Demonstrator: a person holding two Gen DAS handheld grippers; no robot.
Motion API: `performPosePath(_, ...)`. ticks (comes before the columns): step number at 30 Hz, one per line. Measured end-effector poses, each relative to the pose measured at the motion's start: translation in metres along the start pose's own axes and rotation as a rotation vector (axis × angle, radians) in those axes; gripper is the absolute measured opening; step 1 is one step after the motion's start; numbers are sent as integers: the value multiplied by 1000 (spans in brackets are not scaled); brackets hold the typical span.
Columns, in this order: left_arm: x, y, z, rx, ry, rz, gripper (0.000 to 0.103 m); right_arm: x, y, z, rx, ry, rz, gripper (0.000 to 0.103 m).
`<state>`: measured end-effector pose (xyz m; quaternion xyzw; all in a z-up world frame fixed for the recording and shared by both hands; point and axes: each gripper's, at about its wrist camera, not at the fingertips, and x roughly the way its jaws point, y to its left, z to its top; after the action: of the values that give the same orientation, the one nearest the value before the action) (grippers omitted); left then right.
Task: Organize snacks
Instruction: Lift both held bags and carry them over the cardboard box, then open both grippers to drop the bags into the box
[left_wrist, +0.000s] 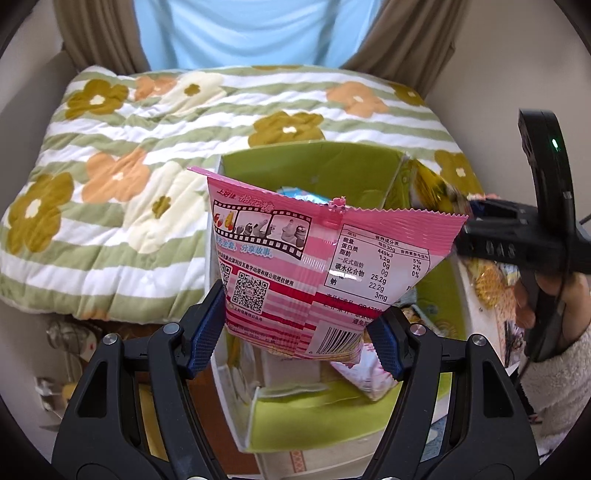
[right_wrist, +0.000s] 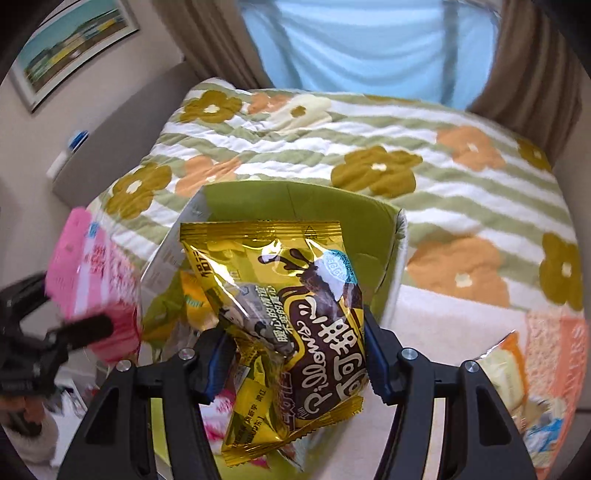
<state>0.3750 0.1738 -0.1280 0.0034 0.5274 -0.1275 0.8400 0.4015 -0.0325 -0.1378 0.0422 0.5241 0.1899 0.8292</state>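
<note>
Above the green box (left_wrist: 325, 166), held aloft in the left gripper (left_wrist: 299, 332): a pink snack bag (left_wrist: 314, 258), printed back facing the camera, barcode and nutrition table readable, blue pads (left_wrist: 207, 332) pressed against both lower edges. Clenched on the pink snack bag, then, with the bag's crimped top edge standing above the box's far wall. Inside the box, partly hidden under the bag, a few more packets, one pale pink (left_wrist: 365, 373) near the front corner and one with a blue top (left_wrist: 299, 195) farther back. Off to the right in the left wrist view, the right gripper (left_wrist: 491, 236) seen side-on, gripped by a hand (left_wrist: 546, 295) in a fluffy white sleeve (left_wrist: 557, 384), yellow wrapping showing at its tip. In the right wrist view, right gripper (right_wrist: 295, 354) clamped on a yellow snack bag (right_wrist: 288, 314) with brown lettering, crumpled between the blue pads (right_wrist: 218, 354), hanging over the same green box (right_wrist: 295, 203). At left there, blurred, the pink snack bag (right_wrist: 96, 280) and the dark frame of the left gripper (right_wrist: 55, 332). Beyond the box, a quilted blanket (left_wrist: 147, 147) with green stripes and flowers, brown curtains (right_wrist: 207, 37) and a pale blue window behind. More loose packets (right_wrist: 506, 373) lying at far right on the peach-patterned cover.
</note>
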Motion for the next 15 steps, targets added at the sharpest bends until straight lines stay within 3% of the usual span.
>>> performPosePath(5, 22, 4, -7, 15, 68, -30, 68, 15, -13, 7, 132, -31, 23, 61)
performPosePath(9, 29, 4, -12, 3, 91, -41, 68, 14, -16, 6, 197, -74, 57, 86)
performPosePath(15, 30, -2, -15, -20, 101, -28, 68, 3, -15, -4, 220, -115, 82, 87)
